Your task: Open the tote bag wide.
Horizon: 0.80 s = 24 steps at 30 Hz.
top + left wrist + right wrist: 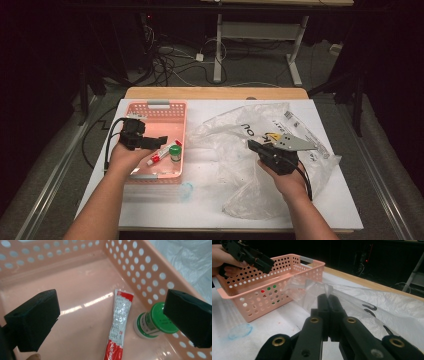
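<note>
A pink perforated basket (155,106) stands on the left of the white table. In it lie a red-and-white sachet (159,156) and a small green-lidded jar (175,151). My left gripper (150,141) hovers over the basket, open. In the left gripper view its jaws (111,302) stand wide apart above the sachet (120,322), with the jar (152,325) by the right jaw. My right gripper (252,145) is shut on an edge of the crumpled clear plastic bag (235,130). In the right gripper view the film (312,290) rises from the pinched jaws (328,298).
A small bluish translucent disc (186,190) lies on the table in front of the basket. The bag spreads over the right half of the table. Beyond the far wooden edge (215,92) are floor cables and desk legs.
</note>
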{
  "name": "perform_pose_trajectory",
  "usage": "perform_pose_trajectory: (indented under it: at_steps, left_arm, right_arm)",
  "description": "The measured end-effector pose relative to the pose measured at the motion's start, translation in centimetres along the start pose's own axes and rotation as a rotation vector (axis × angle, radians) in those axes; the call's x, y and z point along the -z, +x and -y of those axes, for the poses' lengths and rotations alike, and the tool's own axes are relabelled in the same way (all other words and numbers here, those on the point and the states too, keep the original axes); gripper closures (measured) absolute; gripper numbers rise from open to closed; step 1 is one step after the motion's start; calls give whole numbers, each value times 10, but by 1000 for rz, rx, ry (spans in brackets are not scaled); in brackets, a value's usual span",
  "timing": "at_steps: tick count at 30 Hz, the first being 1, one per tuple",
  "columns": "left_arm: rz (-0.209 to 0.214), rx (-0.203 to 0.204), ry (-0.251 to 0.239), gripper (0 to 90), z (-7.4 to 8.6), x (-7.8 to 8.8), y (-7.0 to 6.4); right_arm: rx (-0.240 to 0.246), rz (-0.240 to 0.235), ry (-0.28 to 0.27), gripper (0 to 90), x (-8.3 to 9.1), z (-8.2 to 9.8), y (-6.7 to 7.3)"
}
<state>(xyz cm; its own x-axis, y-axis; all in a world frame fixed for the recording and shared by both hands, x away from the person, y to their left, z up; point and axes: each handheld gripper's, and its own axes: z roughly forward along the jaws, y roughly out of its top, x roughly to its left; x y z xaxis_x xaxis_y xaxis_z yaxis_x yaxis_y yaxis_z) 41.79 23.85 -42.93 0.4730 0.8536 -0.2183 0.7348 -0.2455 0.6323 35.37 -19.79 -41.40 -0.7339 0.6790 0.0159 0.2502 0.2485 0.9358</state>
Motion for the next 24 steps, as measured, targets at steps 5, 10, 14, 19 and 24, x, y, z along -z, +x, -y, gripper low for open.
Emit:
perform_pose_trajectory:
  at_steps: [5, 10, 14, 19, 24]
  left_arm:
    - [-3, 27, 81, 15, 1, -6, 7]
    - [-13, 9, 172, 52, 0, -16, 6]
    - [-28, -45, 258, 99, -1, -25, 3]
    - [-27, -100, 310, 149, 0, -32, -3]
    - [-23, -122, 352, 180, 2, -38, -5]
  right_arm:
    - [2, 3, 1, 900, 0, 0, 0]
    - [3, -2, -2, 900, 1, 0, -2]
    - [-1, -4, -3, 900, 2, 0, -2]
    - [1, -5, -1, 900, 2, 0, -2]
    - [0, -5, 2, 900, 2, 1, -2]
